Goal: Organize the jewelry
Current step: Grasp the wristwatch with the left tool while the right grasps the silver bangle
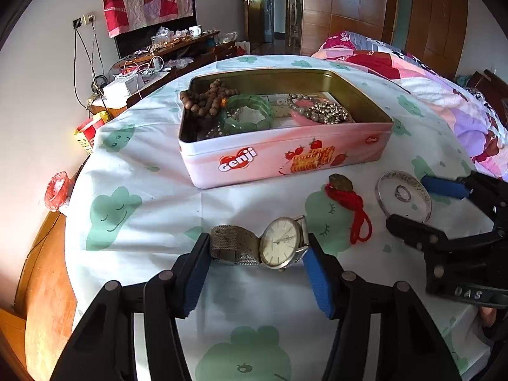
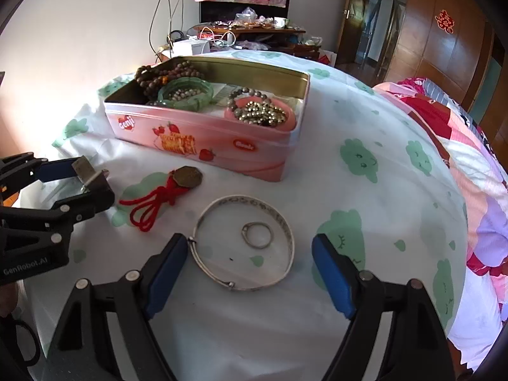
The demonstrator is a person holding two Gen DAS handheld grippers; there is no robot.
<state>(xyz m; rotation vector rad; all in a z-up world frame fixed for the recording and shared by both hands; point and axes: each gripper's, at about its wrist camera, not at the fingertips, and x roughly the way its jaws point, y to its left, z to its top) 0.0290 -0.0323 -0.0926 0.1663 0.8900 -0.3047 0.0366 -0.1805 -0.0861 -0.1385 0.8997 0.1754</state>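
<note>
The left gripper (image 1: 257, 254) is clamped on the watch (image 1: 279, 244), low over the cloth (image 1: 143, 158). The right gripper (image 2: 249, 250) stands apart around the silver bangle (image 2: 244, 241), which encloses a small ring (image 2: 257, 234). The tin (image 1: 285, 155) behind hides part of its beads.

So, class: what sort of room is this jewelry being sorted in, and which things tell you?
Most likely a home bedroom: a bed with a patchwork quilt, wooden wardrobe doors, and a cluttered sideboard against the wall.
</note>
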